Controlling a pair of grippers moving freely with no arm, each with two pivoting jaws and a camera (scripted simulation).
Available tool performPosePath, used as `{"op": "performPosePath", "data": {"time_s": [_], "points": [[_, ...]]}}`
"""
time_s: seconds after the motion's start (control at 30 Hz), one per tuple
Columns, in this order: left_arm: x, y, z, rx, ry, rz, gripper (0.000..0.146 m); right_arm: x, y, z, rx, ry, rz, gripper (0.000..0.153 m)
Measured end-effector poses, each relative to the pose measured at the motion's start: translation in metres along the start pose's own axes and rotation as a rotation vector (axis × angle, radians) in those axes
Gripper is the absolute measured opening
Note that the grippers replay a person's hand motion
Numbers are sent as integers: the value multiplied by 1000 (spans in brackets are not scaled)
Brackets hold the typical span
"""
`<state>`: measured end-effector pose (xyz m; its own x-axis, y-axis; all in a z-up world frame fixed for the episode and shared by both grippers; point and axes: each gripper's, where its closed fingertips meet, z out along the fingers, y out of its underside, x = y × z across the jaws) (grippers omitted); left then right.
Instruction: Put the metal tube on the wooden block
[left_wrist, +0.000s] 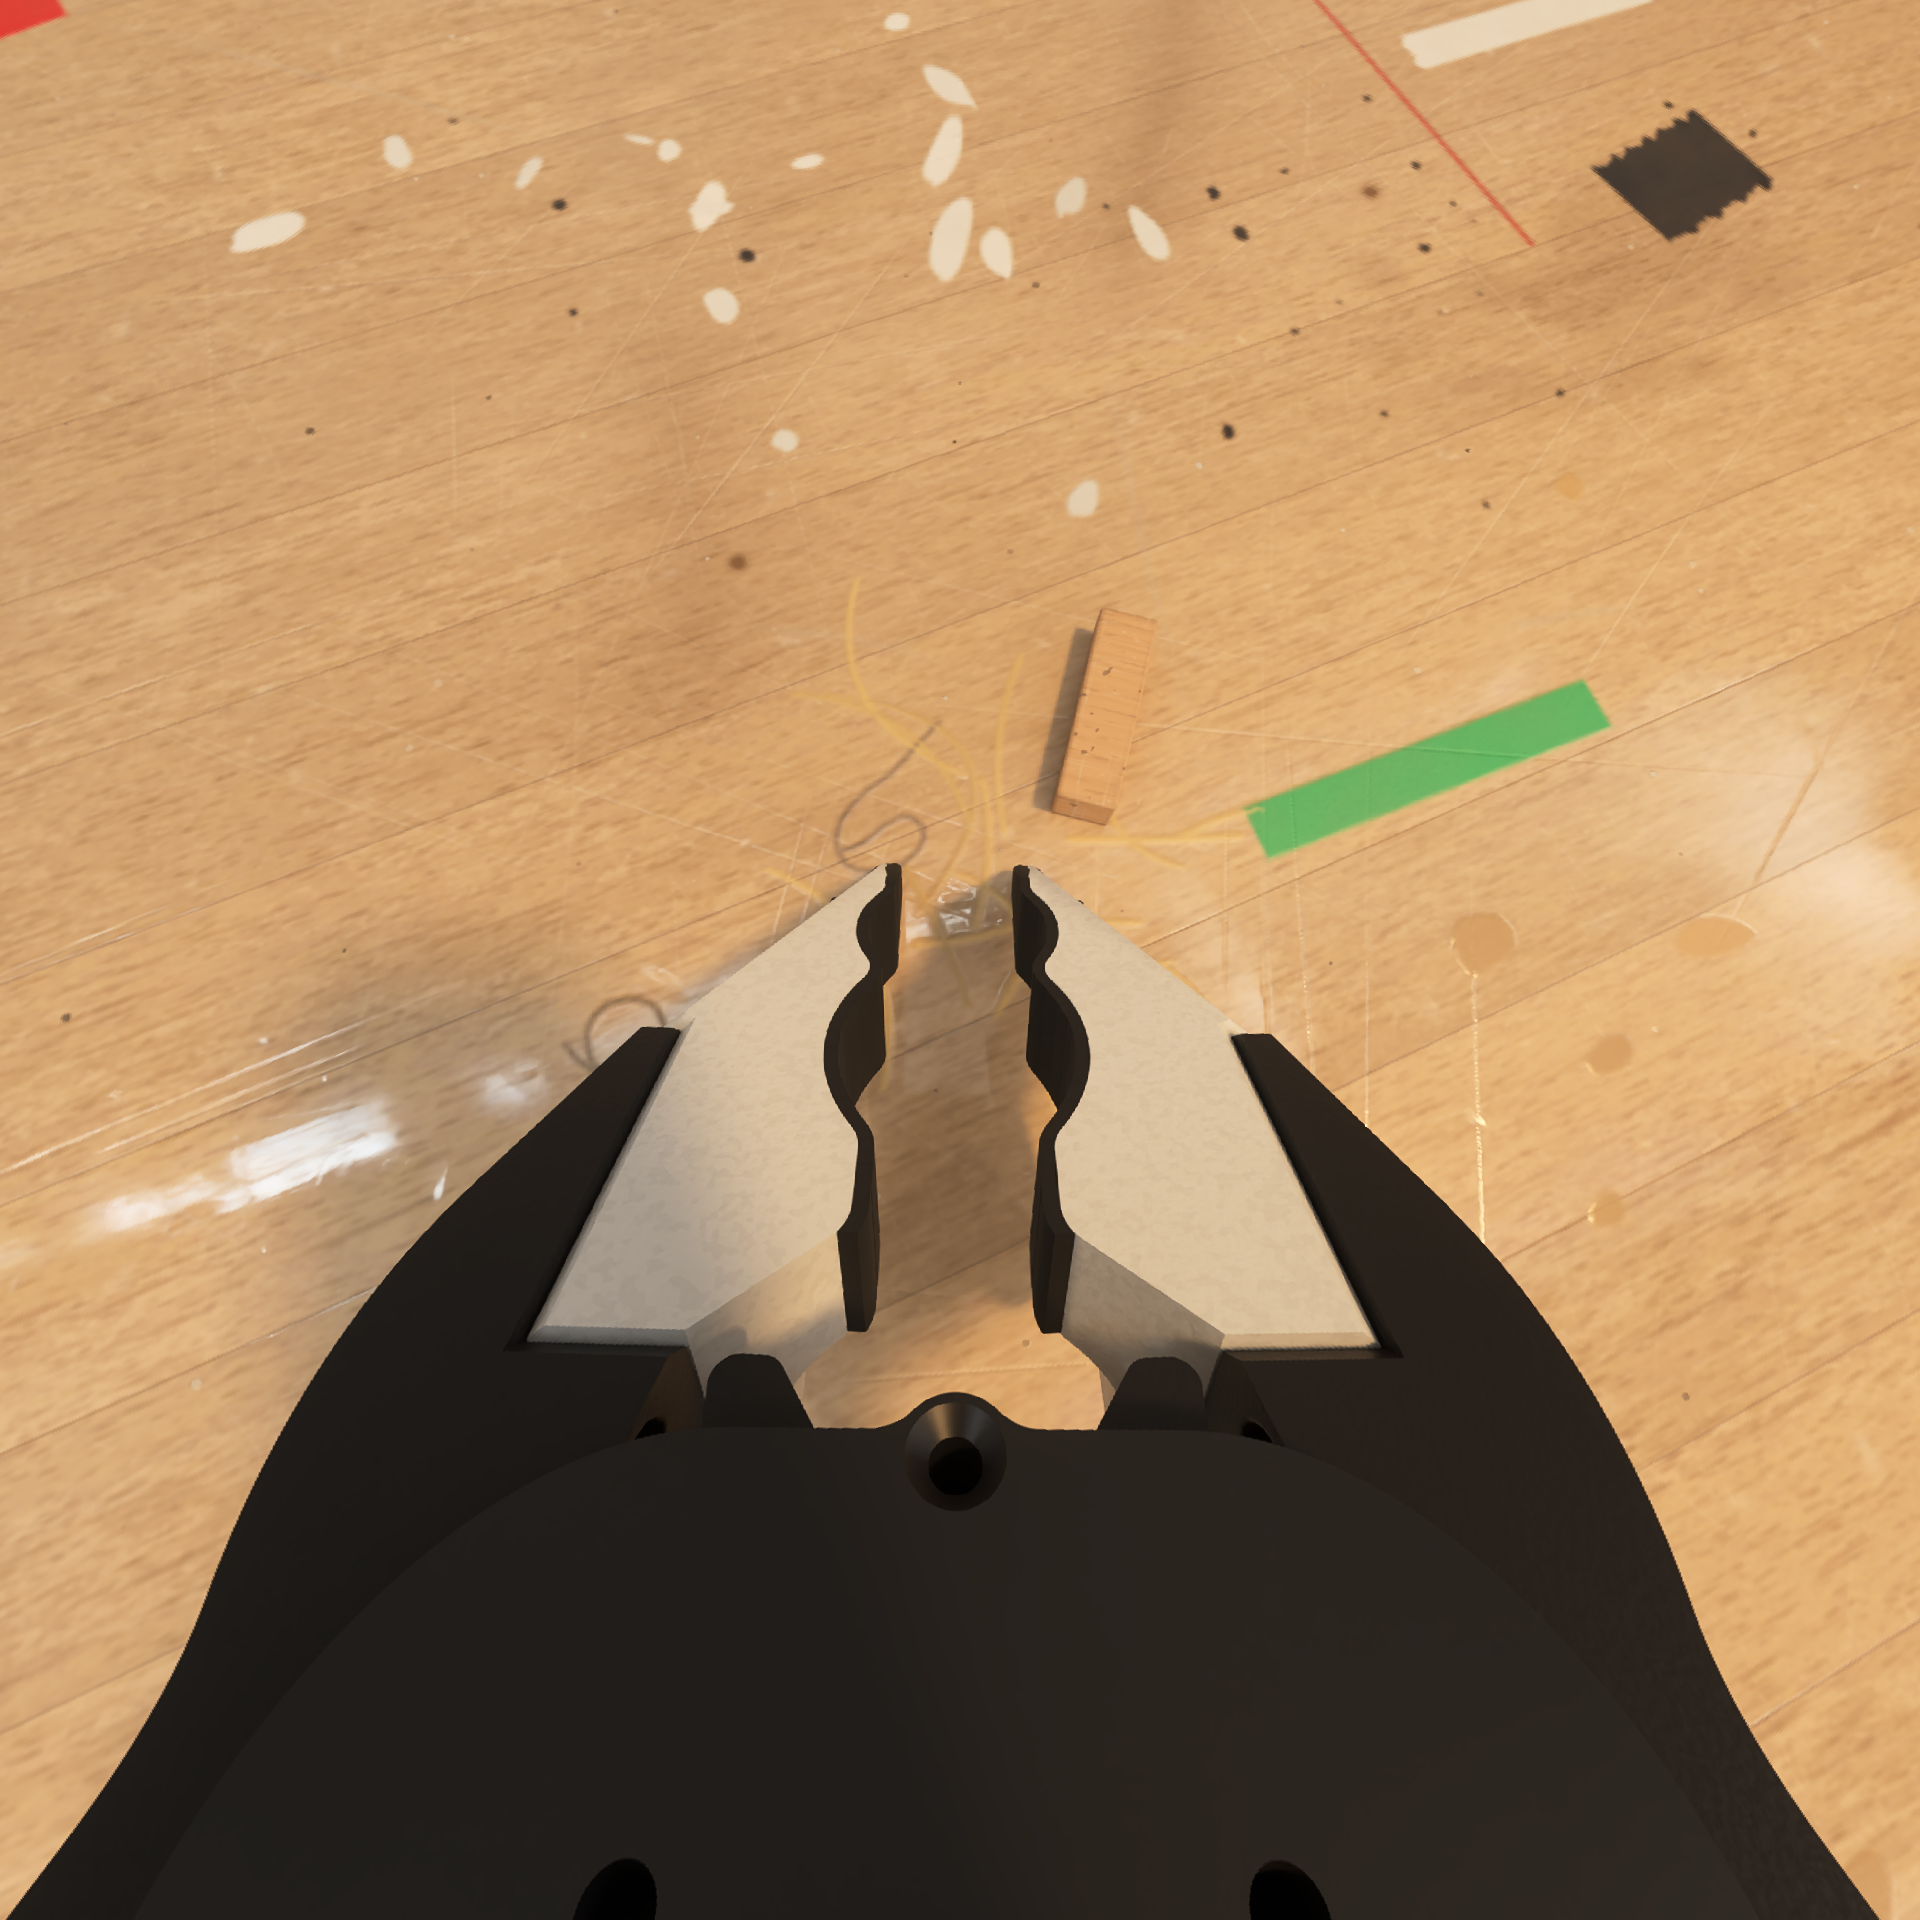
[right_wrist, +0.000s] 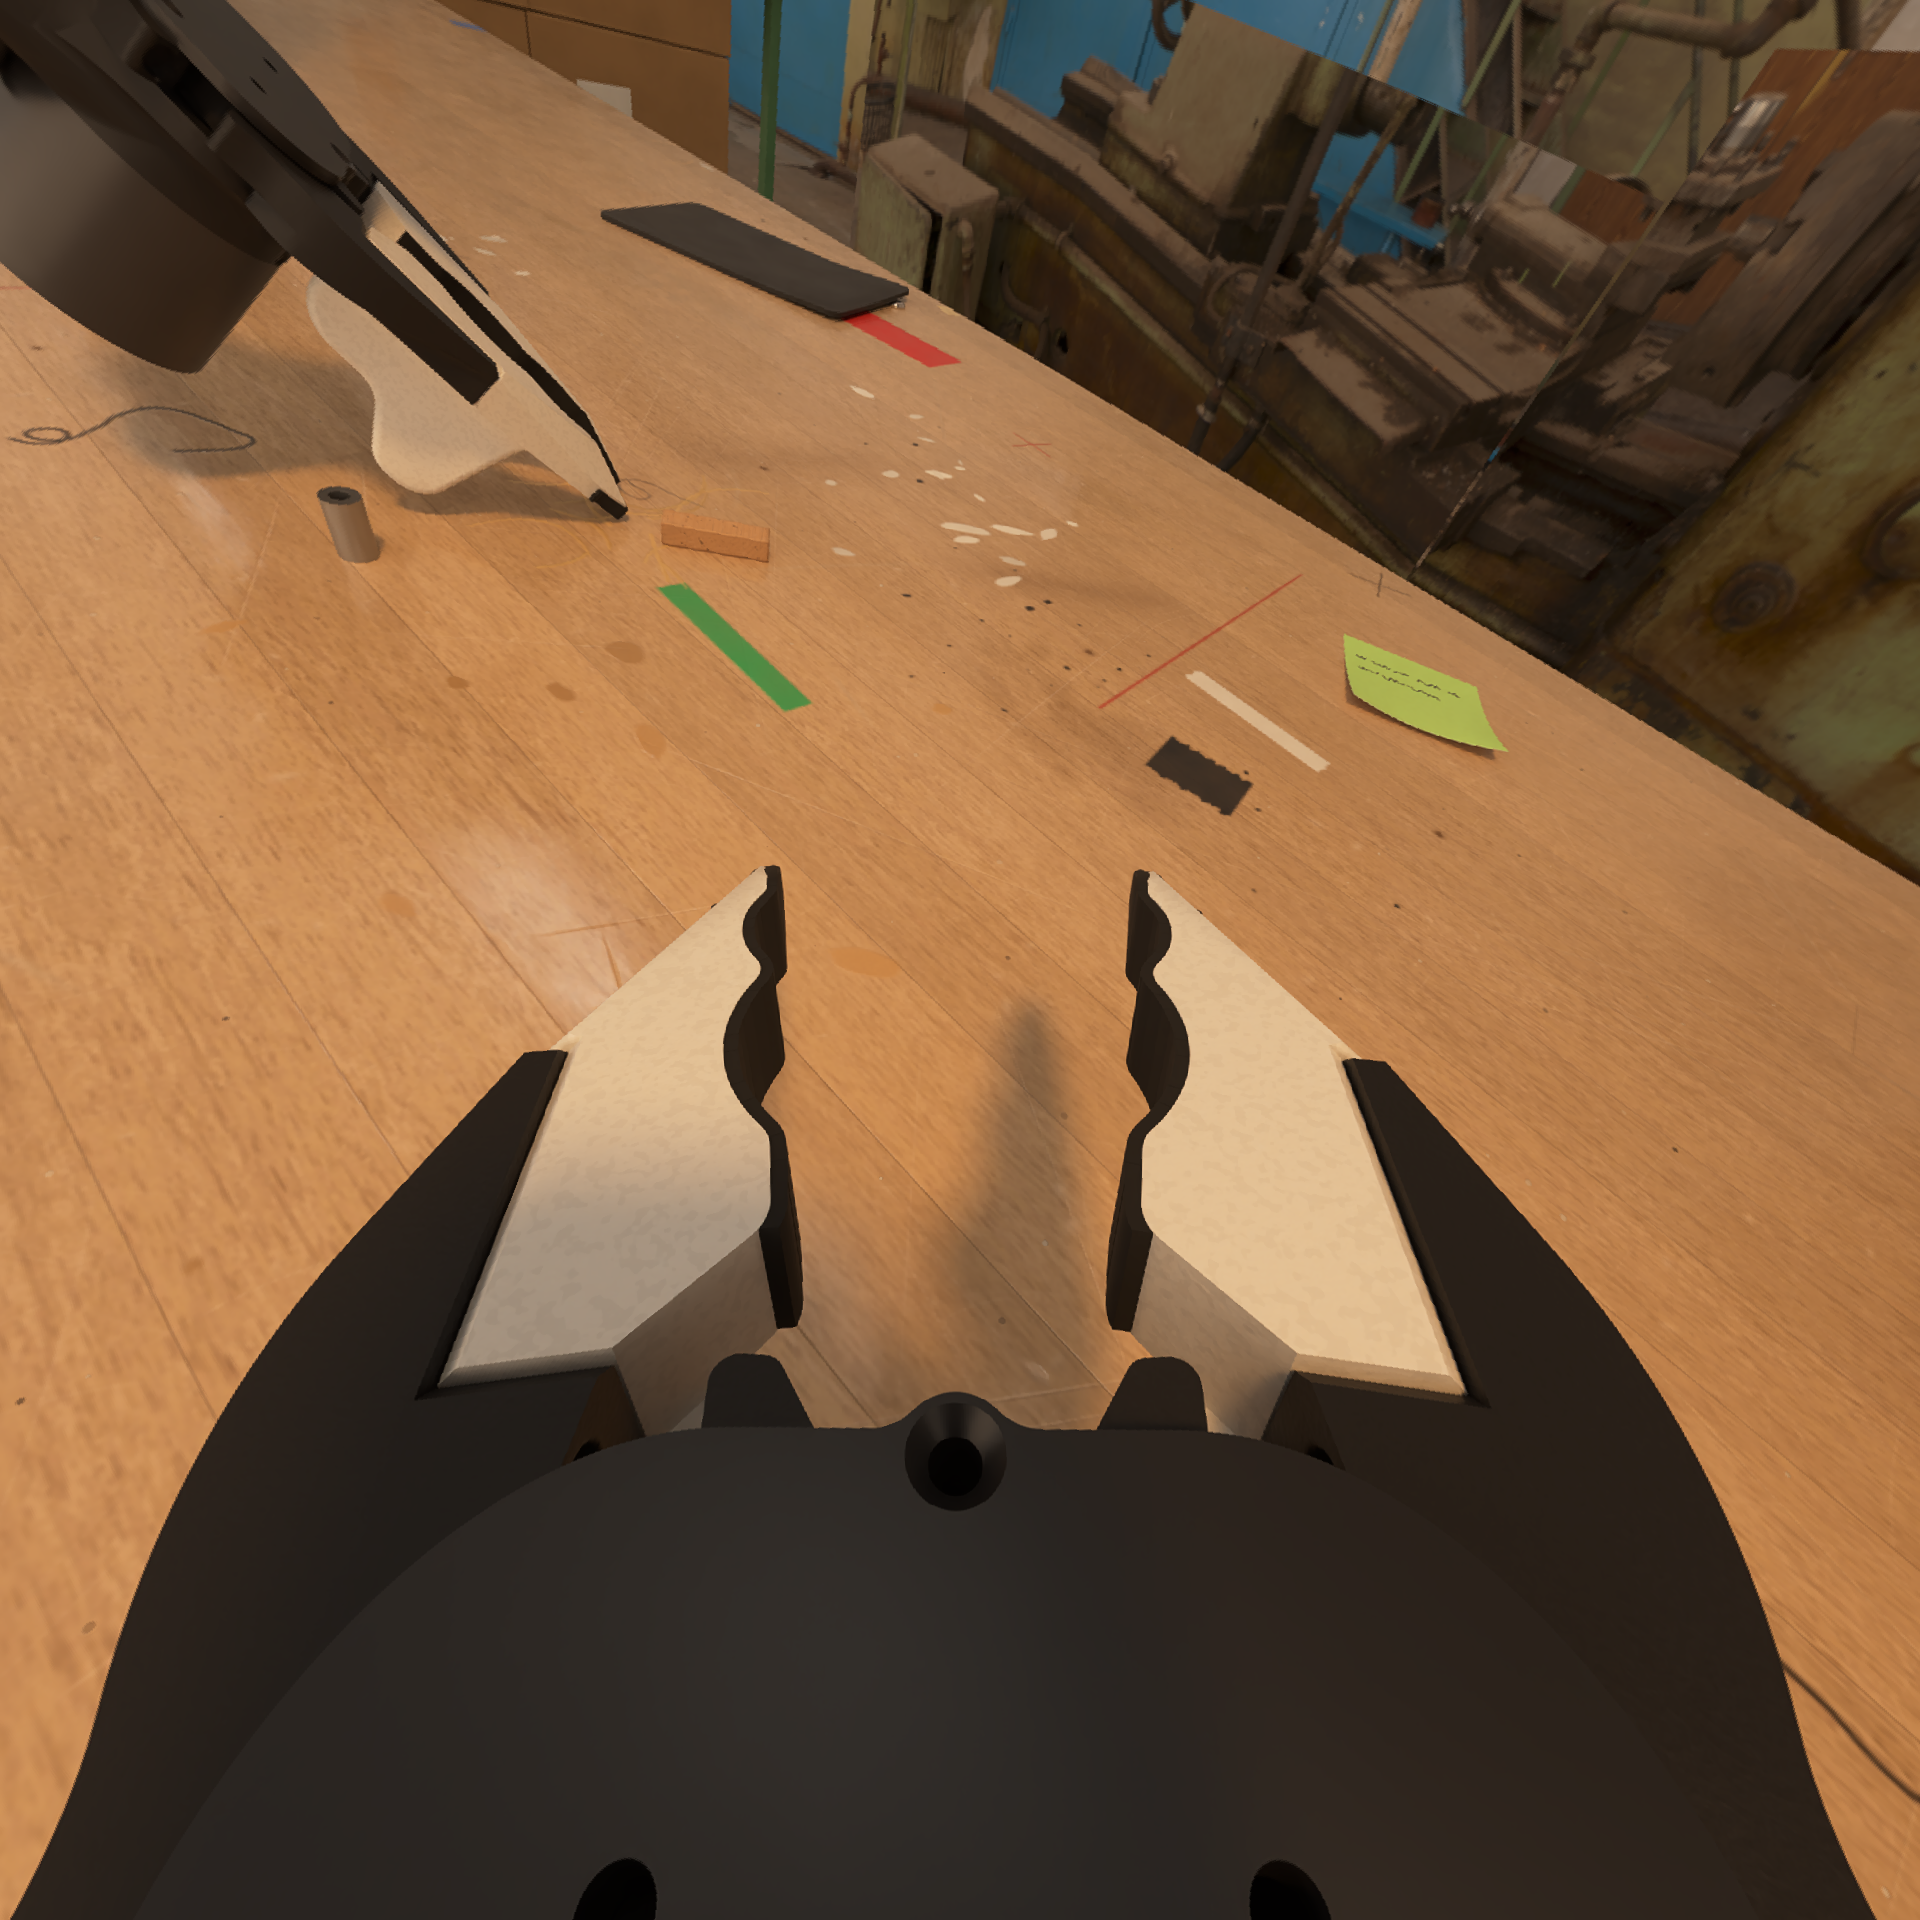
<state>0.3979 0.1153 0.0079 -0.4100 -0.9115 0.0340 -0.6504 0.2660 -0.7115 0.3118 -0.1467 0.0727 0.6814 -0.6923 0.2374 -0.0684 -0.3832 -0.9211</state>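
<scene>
**Tube stands free; the nearer claw points past it**

The metal tube (right_wrist: 348, 523) stands upright on the table (right_wrist: 312, 935), untouched, at about 9 o'clock of the wooden block (right_wrist: 715, 537), which lies flat nearby. The left claw (left_wrist: 956, 883), part-open and empty, has its tips low just beside the block, not the tube. Best swing it back over the tube, widen, and grip the barrel squarely. The right claw (right_wrist: 956, 883) hovers released, well apart.

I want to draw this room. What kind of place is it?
Probably a workshop or factory. A scuffed wooden workbench carries paint splatters and tape strips, and old, rusty heavy machinery stands behind it.
</scene>
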Motion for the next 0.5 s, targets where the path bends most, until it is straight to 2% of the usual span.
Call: {"op": "performPosePath", "data": {"time_s": [0.3, 0.5], "points": [[14, -8, 5, 15, 64, 49, 22, 1, -1, -1, 4, 4, -7, 66], [20, -13, -10, 85, 110, 10, 42, 3, -1, -3, 5, 10, -8, 66]]}}
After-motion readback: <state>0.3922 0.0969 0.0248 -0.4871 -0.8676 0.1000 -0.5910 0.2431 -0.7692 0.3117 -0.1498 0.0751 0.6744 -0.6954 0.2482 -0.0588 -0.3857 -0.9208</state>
